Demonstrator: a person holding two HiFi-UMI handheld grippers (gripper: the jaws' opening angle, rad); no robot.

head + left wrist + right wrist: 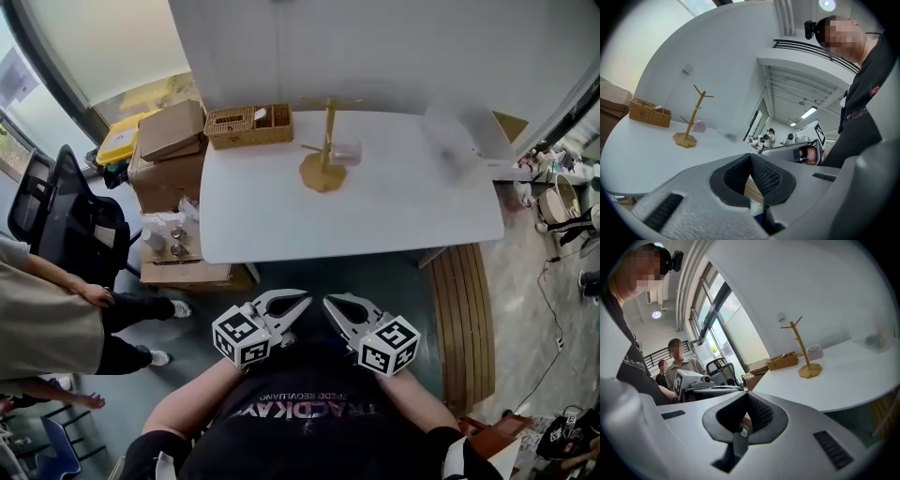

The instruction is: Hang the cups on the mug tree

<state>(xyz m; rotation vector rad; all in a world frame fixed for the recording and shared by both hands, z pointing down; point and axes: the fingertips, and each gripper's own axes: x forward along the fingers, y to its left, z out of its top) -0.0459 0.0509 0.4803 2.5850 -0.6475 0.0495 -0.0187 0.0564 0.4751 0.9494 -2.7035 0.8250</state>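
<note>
Head view: nothing gripped

At the back left of the white table sits a wicker basket. To its right stands the wooden mug tree, with a pale cup on the tabletop just beside its trunk. Short of the table's near edge, the left gripper and the right gripper each have their jaws pressed together, with nothing between them.

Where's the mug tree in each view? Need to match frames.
Head view: mug tree stands top centre.
Left gripper view: mug tree is left of centre, at mid height.
Right gripper view: mug tree is right of centre, in the upper half.
Shared landmark: wicker basket, left of the tree in all three.
</note>
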